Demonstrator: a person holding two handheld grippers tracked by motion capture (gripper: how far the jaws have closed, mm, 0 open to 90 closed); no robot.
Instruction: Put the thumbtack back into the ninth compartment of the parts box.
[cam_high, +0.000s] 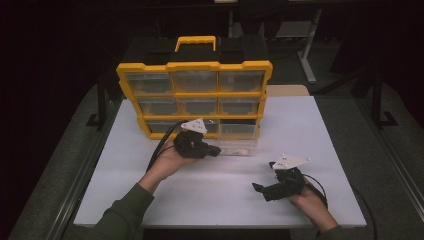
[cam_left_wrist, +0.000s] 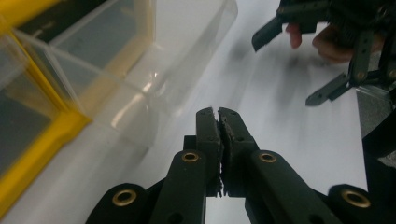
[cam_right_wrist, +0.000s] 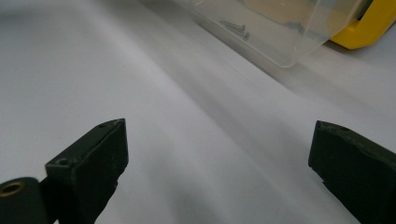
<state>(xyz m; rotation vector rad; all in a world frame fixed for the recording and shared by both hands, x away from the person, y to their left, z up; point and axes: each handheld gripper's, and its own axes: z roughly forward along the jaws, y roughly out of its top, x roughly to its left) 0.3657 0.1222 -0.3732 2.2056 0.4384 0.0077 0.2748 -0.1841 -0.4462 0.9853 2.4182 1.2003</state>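
Drawer (cam_high: 239, 144) of clear plastic pulled out of cabinet (cam_high: 195, 95), just right of pinched-shut, empty left claw (cam_high: 216, 150), long axis running toward wide-open right claw (cam_high: 260, 189), well apart.

Your high view is dim: the white counter (cam_high: 310, 135) glows under overhead light while the frame's edges sink into black. In your gripper views, the clear drawer (cam_left_wrist: 154, 70) blurs softly, and faint shadows smear the surface.
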